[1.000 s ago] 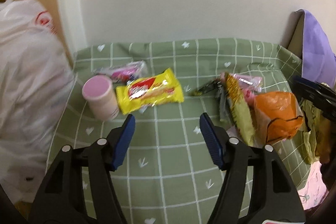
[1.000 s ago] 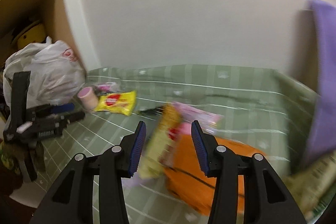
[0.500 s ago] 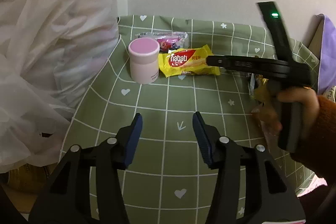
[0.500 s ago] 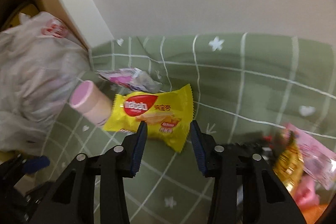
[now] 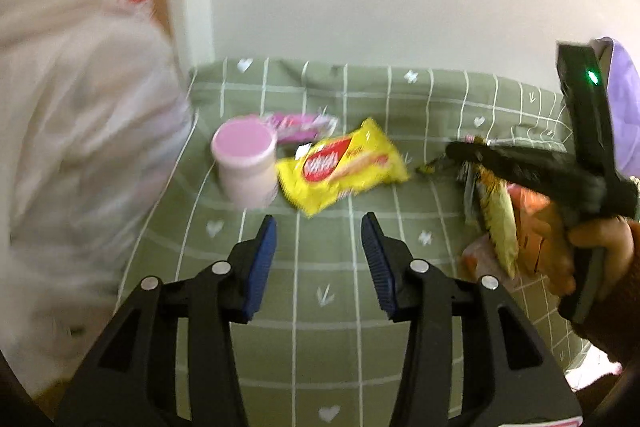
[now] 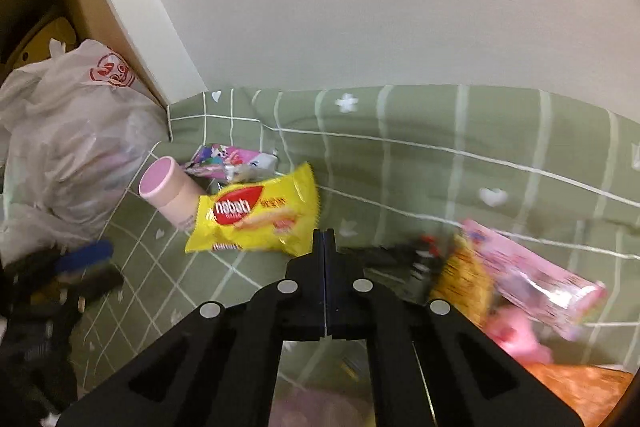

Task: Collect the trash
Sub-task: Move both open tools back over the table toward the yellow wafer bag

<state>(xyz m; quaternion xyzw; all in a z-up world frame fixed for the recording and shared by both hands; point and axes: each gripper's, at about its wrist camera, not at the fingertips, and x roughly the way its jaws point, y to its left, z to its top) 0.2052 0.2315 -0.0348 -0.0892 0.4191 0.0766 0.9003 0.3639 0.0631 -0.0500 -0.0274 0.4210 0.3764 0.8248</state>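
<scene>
A yellow snack wrapper (image 5: 340,167) (image 6: 256,215) lies on the green checked cloth (image 5: 328,343) beside a pink lidded cup (image 5: 246,163) (image 6: 168,189) and a pink-purple wrapper (image 5: 296,125) (image 6: 228,159). My right gripper (image 6: 325,231) (image 5: 450,150) is shut, its tips at the yellow wrapper's right corner; a pinch on it does not show. My left gripper (image 5: 318,223) (image 6: 84,253) hovers just in front of the yellow wrapper, jaws closing with nothing between them. A white plastic bag (image 5: 80,147) (image 6: 68,139) bulges at the left.
At the right lies a heap of more trash: a gold wrapper (image 6: 464,279) (image 5: 496,215), a pink packet (image 6: 532,275) and an orange bag (image 6: 580,383). A hand (image 5: 592,239) holds the right gripper. A purple cloth (image 5: 624,107) and the white wall close off the back.
My right gripper swung left from the heap to the yellow wrapper and its jaws shut. The left gripper's jaws narrowed and its view drifted back towards the wrapper.
</scene>
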